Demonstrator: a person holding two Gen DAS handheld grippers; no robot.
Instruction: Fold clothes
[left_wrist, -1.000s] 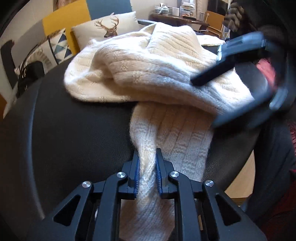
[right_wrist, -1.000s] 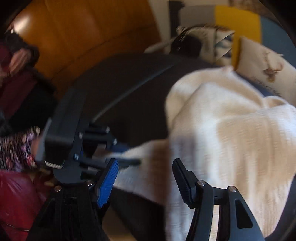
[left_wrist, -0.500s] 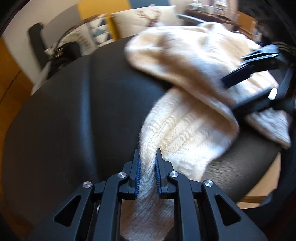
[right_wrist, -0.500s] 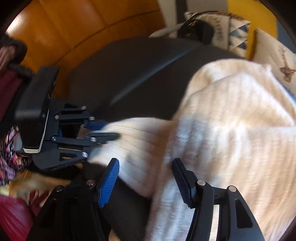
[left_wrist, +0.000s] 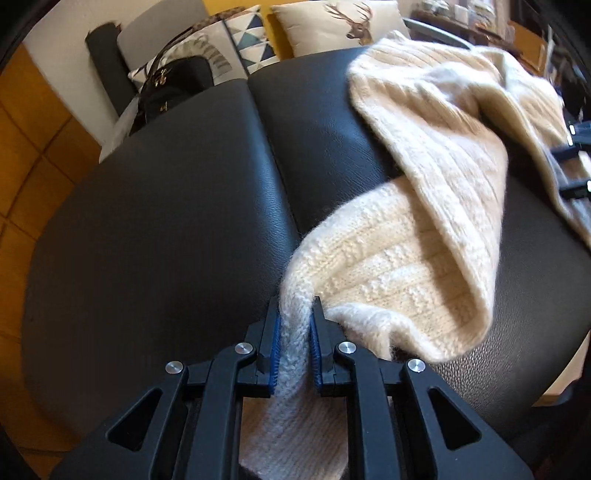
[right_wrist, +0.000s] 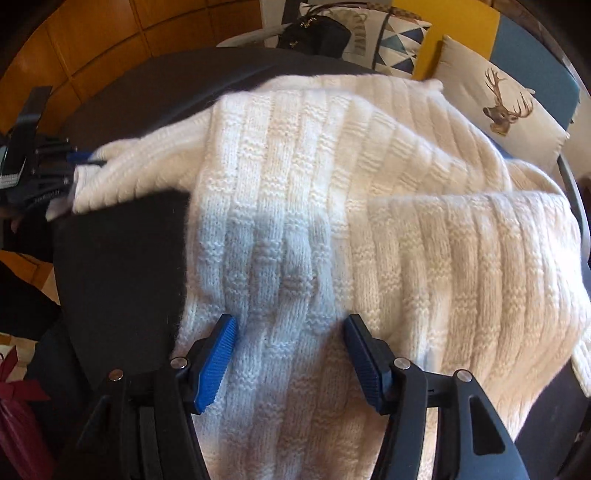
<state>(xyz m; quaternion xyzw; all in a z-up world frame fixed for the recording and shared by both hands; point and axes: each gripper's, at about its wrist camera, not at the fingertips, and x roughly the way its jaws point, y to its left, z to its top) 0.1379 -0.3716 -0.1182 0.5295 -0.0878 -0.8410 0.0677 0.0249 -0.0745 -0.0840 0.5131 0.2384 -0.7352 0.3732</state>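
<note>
The left gripper (left_wrist: 294, 334) was clamped on a bunched end of the cream knit sweater (left_wrist: 424, 206), the wool pinched tight between its blue pads (left_wrist: 275, 345) and trailing back under the tool. From that pinch the knit ran out as a sleeve-like strip across the black leather seat (left_wrist: 166, 221) towards the main heap, which lay piled and creased on the far right of the cushion.

The right gripper (right_wrist: 291, 354) stood with its jaws apart, straddling a ridge of the sweater's body (right_wrist: 332, 184) without pressing on it; whether the tips touched the wool could not be told. In that view the left gripper (right_wrist: 79, 162) showed at the far left edge, holding the strip's end stretched away from the bulk.

The step in hand looked like drawing a sleeve out flat before folding it over. To do it well, the left grip should stay firm and pull level with the seat, not upward, so the loose knit does not stretch or lift the body. The right jaws would do best to close on or pin the body near the shoulder, giving an anchor to pull against. A creased layer lay across the body and would want smoothing first.

Behind the seat sat a black handbag (left_wrist: 173, 88) and a deer-print cushion (left_wrist: 343, 29), well apart from the work.
</note>
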